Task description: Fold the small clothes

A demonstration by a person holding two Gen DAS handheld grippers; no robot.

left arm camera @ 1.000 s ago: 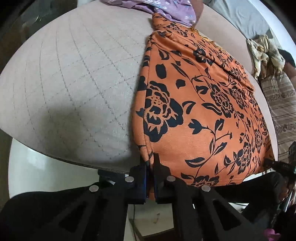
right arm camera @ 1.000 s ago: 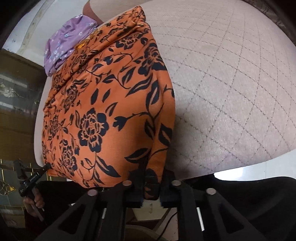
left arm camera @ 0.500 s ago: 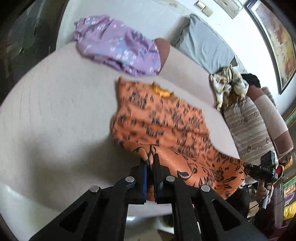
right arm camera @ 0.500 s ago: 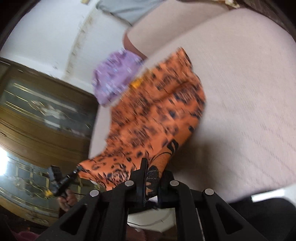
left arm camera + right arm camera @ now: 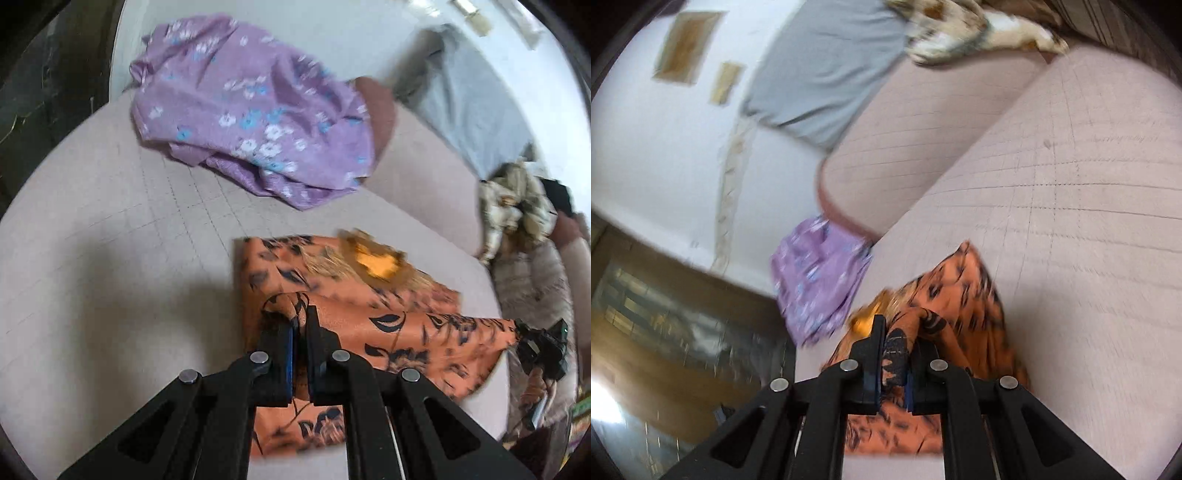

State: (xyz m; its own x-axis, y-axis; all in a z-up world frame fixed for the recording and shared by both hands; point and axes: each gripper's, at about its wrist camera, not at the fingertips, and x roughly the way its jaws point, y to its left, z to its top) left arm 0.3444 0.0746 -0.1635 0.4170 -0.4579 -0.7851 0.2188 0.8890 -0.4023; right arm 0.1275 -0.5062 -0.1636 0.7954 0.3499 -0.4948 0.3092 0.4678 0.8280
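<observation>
On the pinkish quilted sofa seat (image 5: 110,229), just this side of the purple flowered garment (image 5: 251,110), the orange floral garment (image 5: 406,325) lies with its far part flat and its near edge lifted up over it. Both grippers have that near edge: the left gripper (image 5: 300,325) is clamped tight on one corner and the right gripper (image 5: 897,343) is pinched on the other, jaws closed on cloth in both views, no gap showing. So the held edge runs sideways between the two hands, and the rest of the garment lies ahead of the jaws, toward the purple one. The far edge, with the yellow tag-looking patch (image 5: 376,262), is the bit to aim for I'd guess; looks like a fold in half, near edge laid over to meet the far one. Neither hand seems nearer, they're pretty much level. It's blurry, so how square the corners are I can't say.
</observation>
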